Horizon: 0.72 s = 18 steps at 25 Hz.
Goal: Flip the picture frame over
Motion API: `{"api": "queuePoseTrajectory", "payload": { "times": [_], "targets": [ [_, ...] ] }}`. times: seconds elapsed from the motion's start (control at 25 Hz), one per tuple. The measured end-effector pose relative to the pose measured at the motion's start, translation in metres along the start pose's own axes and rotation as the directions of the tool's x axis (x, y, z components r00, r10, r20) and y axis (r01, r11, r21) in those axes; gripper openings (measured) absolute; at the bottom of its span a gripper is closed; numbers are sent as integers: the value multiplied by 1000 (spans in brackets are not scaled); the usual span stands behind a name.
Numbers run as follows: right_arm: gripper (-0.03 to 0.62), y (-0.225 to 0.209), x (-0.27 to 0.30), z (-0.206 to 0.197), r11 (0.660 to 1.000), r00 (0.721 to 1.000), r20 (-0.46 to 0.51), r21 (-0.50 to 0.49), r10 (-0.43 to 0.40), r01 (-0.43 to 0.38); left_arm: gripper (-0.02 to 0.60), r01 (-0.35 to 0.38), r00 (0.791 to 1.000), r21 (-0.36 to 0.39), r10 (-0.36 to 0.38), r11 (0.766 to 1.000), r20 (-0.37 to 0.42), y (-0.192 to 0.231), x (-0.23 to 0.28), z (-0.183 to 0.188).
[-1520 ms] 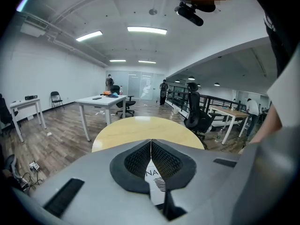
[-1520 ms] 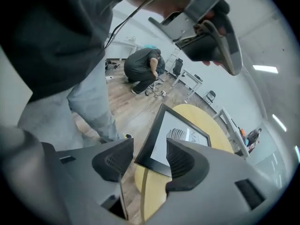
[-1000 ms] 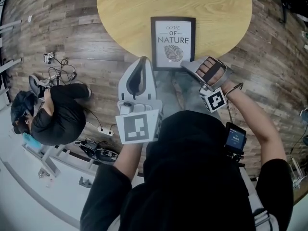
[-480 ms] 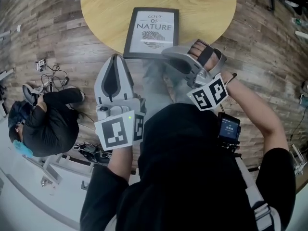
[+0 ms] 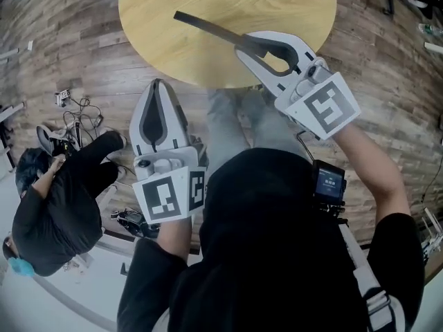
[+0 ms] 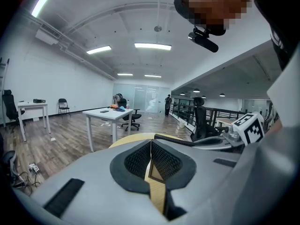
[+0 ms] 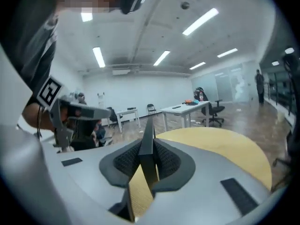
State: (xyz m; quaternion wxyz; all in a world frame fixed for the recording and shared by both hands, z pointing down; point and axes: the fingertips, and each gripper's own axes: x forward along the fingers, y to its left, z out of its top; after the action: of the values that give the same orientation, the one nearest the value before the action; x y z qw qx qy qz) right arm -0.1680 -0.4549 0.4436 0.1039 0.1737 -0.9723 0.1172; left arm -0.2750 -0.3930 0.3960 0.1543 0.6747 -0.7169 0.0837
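Note:
The black picture frame [image 5: 208, 26] hangs edge-on over the round wooden table [image 5: 277, 5], so I see it only as a thin dark strip. My right gripper [image 5: 243, 45] holds its near end. The jaws are closing, and in the right gripper view the pads press on the frame's rim [image 7: 149, 142]. The printed face is hidden. My left gripper [image 5: 158, 84] hovers off the table's near edge, shut with nothing in it [image 6: 151, 144]. From the left gripper view the frame [image 6: 187, 138] is a dark bar to the right.
A person in black [image 5: 55, 199] crouches on the wood floor at the left, beside cables [image 5: 73, 106]. A white desk [image 6: 110, 114] and office chairs stand farther off in the room. A railing runs along the right side.
The frame lay flat and face up on the table. The right gripper has taken its near edge, risen and rolled, so the frame now stands on edge in the air. The left gripper rose a little.

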Motion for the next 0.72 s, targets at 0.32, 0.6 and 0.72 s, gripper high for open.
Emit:
{"api": "queuePoseTrajectory", "payload": {
  "times": [0.32, 0.6, 0.72],
  "targets": [
    [78, -73, -26, -54, 745, 994, 6, 662, -109, 78, 23, 43, 998, 0, -43, 999, -34, -12, 16, -10],
    [87, -95, -49, -131, 651, 948, -228, 690, -221, 317, 23, 80, 996, 16, -80, 997, -34, -26, 23, -11],
    [105, -99, -51, -151, 638, 931, -277, 678, -237, 364, 23, 95, 995, 17, -94, 995, -39, -30, 25, -13]
  ]
}}
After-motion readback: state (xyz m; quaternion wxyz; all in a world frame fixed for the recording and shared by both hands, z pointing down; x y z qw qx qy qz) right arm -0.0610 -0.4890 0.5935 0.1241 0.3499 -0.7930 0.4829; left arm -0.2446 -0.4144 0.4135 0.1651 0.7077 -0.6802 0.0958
